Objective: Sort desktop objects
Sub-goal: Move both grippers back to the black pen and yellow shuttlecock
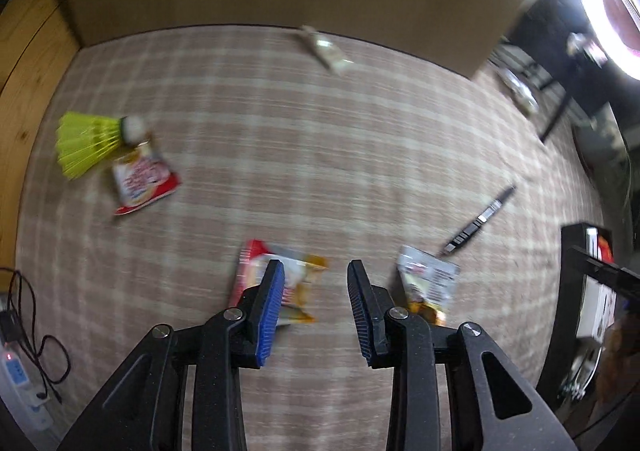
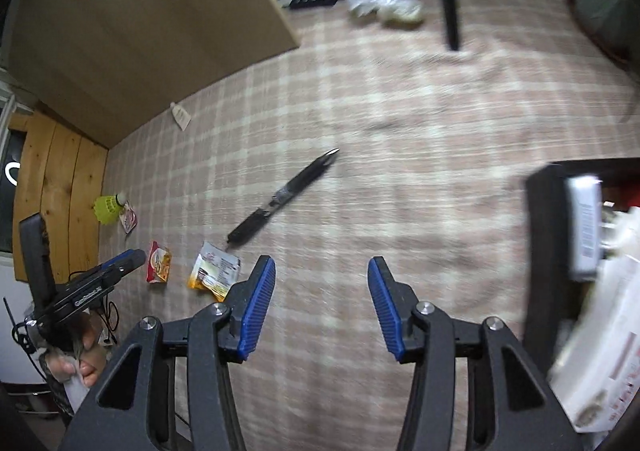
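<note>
Left gripper [image 1: 316,271] is spread, empty, above the red-orange snack packet [image 1: 276,283]. Black pen [image 2: 284,195] lies diagonally ahead-left of right gripper [image 2: 322,271], also spread, empty.

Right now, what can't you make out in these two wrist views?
- Print on the red-and-white snack sachet: motion blur, left view.
- Contents of the black bin: cut off by the right edge.
- Small white tube: too small, right view.
- Orange-and-grey sachet: lower part hidden behind the left tool.
</note>
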`<state>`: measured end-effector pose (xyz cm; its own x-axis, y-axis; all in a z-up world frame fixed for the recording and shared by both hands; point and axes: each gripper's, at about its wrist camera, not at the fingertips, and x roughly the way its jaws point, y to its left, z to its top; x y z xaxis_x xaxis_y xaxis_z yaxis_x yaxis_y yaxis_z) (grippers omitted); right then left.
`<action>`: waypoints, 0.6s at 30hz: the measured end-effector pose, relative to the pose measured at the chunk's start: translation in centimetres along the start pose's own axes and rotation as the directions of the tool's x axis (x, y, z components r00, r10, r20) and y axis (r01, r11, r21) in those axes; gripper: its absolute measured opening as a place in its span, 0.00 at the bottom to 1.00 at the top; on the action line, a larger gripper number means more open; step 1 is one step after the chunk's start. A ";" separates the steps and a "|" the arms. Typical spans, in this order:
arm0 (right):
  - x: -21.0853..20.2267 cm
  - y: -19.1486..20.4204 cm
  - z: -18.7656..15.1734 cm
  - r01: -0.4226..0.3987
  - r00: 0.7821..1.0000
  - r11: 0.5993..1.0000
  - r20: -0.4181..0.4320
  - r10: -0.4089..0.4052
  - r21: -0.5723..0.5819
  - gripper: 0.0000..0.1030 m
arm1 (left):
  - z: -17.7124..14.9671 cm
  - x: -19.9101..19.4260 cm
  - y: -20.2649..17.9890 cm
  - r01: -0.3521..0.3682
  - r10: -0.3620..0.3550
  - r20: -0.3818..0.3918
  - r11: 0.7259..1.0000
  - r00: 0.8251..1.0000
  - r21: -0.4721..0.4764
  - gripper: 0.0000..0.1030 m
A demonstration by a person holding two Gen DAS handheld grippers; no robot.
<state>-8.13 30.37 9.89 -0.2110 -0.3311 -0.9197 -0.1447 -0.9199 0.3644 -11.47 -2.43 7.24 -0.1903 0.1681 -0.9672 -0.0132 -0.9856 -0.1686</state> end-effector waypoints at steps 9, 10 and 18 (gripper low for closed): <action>4.2 1.8 1.5 0.015 0.998 0.999 -0.064 -0.013 0.028 0.46 | 2.3 -2.6 9.2 -0.039 0.055 0.084 0.983 0.995 -0.180 0.36; 4.4 2.0 1.6 0.019 0.998 0.999 -0.067 -0.017 0.030 0.46 | 2.6 -3.0 10.3 -0.043 0.063 0.096 0.979 0.993 -0.202 0.38; 6.5 2.5 2.7 0.054 0.993 0.997 -0.112 -0.047 0.059 0.51 | 5.0 -3.7 17.9 -0.036 0.096 0.154 0.935 0.983 -0.352 0.48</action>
<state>-12.48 26.48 5.27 -0.0948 -0.3087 -0.9464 -0.2128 -0.9225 0.3221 -15.91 -20.82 8.73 -0.3396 0.0681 -0.9381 0.3400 -0.9210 -0.1899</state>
